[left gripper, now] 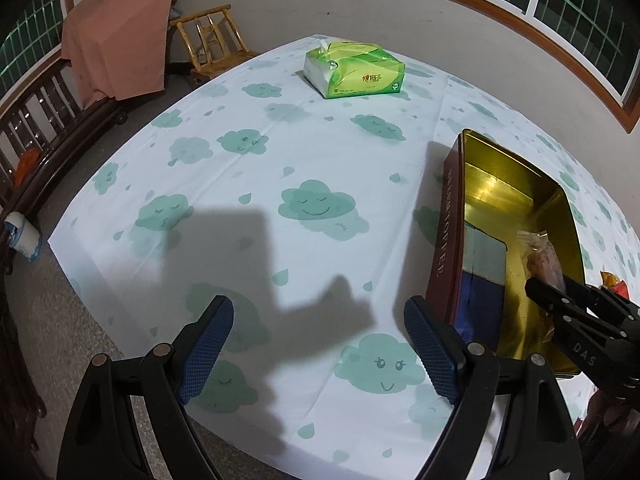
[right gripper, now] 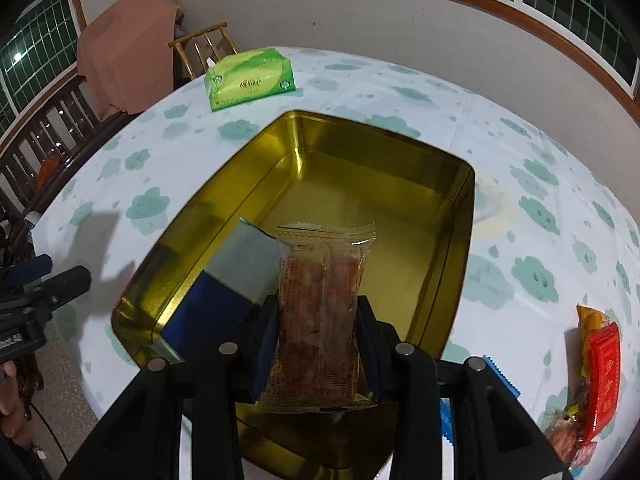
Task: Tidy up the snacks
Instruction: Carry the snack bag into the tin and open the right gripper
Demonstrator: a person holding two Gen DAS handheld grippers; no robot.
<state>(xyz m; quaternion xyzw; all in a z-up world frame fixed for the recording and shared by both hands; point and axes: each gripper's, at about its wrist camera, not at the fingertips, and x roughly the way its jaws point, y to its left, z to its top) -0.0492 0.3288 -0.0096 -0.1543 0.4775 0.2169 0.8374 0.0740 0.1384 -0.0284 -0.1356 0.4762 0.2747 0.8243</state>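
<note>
A gold-lined tin box with dark red outer walls stands open on the table. My right gripper is shut on a clear snack packet with orange contents and holds it over the near part of the box. A blue and grey packet lies in the box at its left side; it also shows in the left wrist view. My left gripper is open and empty above the tablecloth, left of the box. The right gripper shows at the right of the left wrist view.
A green tissue pack lies at the far side of the table. More snack packets, red and orange and blue, lie right of the box. A wooden chair and a bench with a pink cloth stand beyond the table's left edge.
</note>
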